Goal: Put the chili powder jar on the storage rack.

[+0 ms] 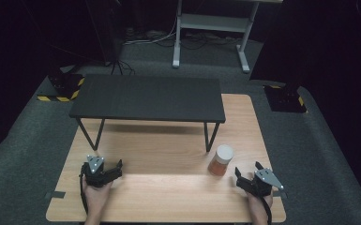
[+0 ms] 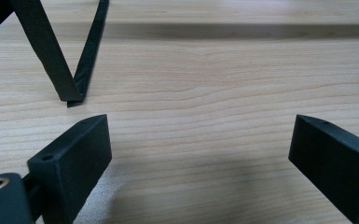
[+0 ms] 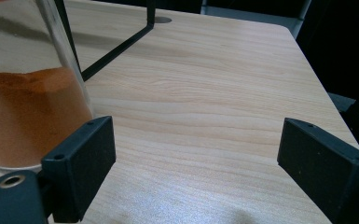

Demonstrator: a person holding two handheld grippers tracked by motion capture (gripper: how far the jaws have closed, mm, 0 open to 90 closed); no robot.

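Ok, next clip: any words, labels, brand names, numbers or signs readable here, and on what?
None can be read.
The jar of orange powder with a white lid shows no label in the high view or the right gripper view.
The black shelf, wooden table and both grippers carry no markings.
The yellow-black hazard stripes on the floor stands are a pattern, not text.

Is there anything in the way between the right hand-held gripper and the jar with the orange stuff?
Nothing visible. The right hand-held gripper has open jaws, and only bare table lies between it and the jar, just to its left.
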